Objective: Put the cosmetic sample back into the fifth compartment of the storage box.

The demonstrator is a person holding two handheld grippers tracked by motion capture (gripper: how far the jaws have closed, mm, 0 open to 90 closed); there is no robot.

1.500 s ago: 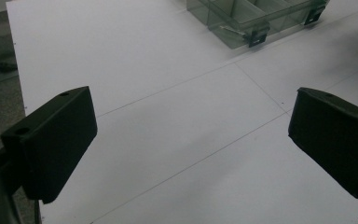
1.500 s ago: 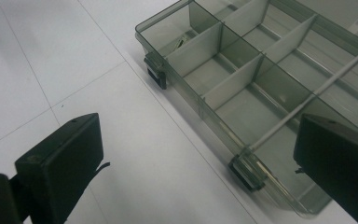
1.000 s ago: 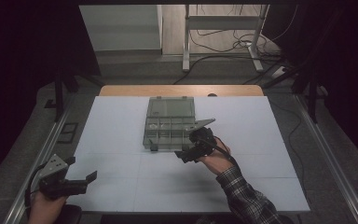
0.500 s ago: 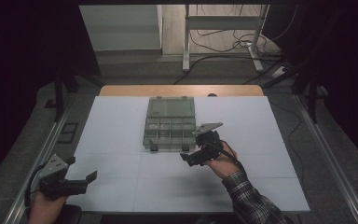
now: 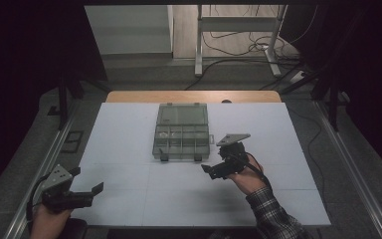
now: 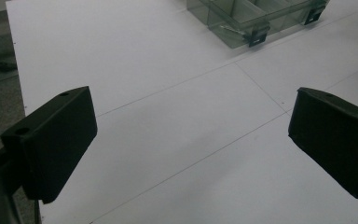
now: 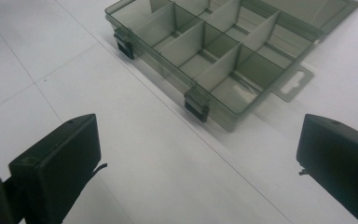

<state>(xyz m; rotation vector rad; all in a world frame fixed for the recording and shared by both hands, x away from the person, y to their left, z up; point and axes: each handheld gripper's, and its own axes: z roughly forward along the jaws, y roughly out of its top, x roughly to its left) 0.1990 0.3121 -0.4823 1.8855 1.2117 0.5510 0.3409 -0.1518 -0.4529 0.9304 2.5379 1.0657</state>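
- Smoke-grey compartment organizer box (image 5: pixel 182 132) sat mid-table on the white table (image 5: pixel 129 149), lid open and lying flat on the far side, two black latches (image 7: pixel 196 109) facing the person.
- Right gripper (image 5: pixel 218 171) hovered just beside the box's near-right corner, jaws wide apart, holding nothing.
- Left gripper (image 5: pixel 92 191) was at the table's near-left corner, well apart from the box, jaws wide apart, empty.
- Compartment contents: maybe a small item in a left cell, too small to tell.
- Step, judged: right gripper positioned near the box, no contact.
- Next likely needs a reach to the lid or a latch, jaws narrowed for the thin plastic.
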